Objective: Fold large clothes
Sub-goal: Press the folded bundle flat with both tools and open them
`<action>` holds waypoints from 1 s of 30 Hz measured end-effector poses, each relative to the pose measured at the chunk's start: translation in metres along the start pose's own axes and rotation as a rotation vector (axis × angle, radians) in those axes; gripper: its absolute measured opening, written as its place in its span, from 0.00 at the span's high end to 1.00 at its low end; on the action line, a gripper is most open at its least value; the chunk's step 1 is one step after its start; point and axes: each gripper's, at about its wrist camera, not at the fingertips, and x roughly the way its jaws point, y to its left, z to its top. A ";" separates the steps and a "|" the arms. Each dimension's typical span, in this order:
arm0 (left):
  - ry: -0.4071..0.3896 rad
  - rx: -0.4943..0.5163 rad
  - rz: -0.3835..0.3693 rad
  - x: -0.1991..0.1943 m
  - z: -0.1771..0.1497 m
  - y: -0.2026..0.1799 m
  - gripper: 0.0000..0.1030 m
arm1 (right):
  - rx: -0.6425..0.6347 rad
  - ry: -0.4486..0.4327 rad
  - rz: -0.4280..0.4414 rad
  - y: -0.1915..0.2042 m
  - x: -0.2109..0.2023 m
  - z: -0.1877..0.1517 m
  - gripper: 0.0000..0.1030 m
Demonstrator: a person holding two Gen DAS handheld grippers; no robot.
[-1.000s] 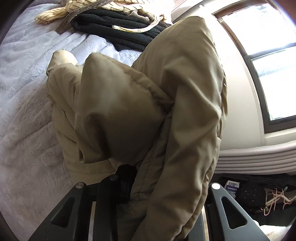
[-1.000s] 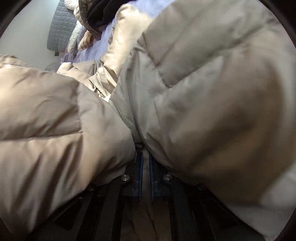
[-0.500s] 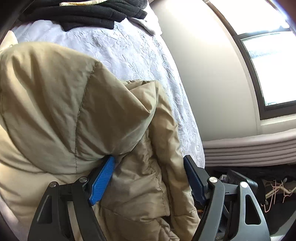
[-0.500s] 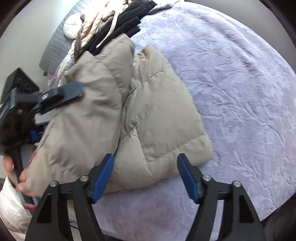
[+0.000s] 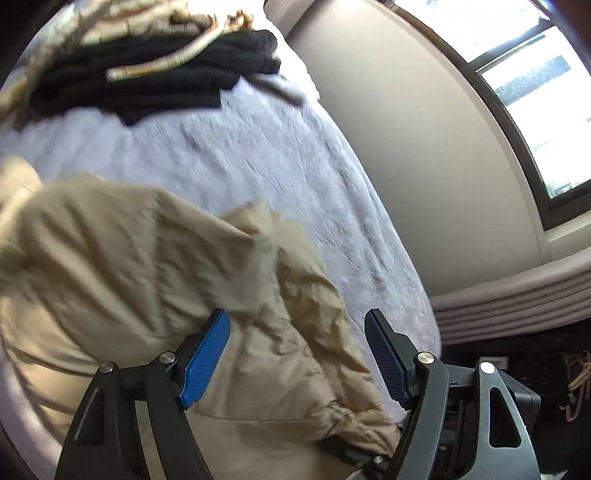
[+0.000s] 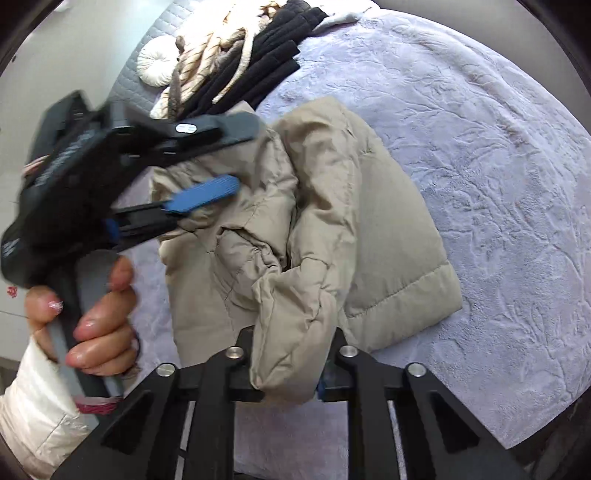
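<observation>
Jacket (image 6: 332,221) lies bunched mid-bed (image 6: 498,147), the right gripper (image 6: 288,373) closing its fingers on the six-o'clock cuff, the left gripper (image 5: 295,354) wide and empty; better draw that sleeve flat across before pressing.

A bed (image 6: 480,147) with a pale lilac, leaf-textured cover carries everything. A beige padded jacket (image 6: 369,206) lies crumpled on it near the close edge. Farther up, toward the grey quilted headboard (image 6: 162,33), rest a stack of black clothes (image 6: 258,74), cream striped garments (image 6: 210,55) and a round white cushion (image 6: 157,62).
</observation>
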 end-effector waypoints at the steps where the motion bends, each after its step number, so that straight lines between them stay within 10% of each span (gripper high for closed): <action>1: -0.050 0.028 0.063 -0.012 0.005 0.009 0.27 | -0.013 -0.009 -0.028 -0.002 0.001 0.001 0.83; 6: -0.095 0.070 0.365 -0.016 0.016 0.065 0.27 | 0.010 0.001 -0.076 -0.027 0.010 0.004 0.84; 15: -0.077 0.096 0.429 0.120 0.033 0.032 0.27 | 0.060 -0.013 -0.125 -0.081 0.029 0.011 0.81; 30: -0.057 0.080 0.461 0.117 0.035 0.022 0.27 | 0.030 -0.046 -0.097 -0.097 -0.038 0.028 0.53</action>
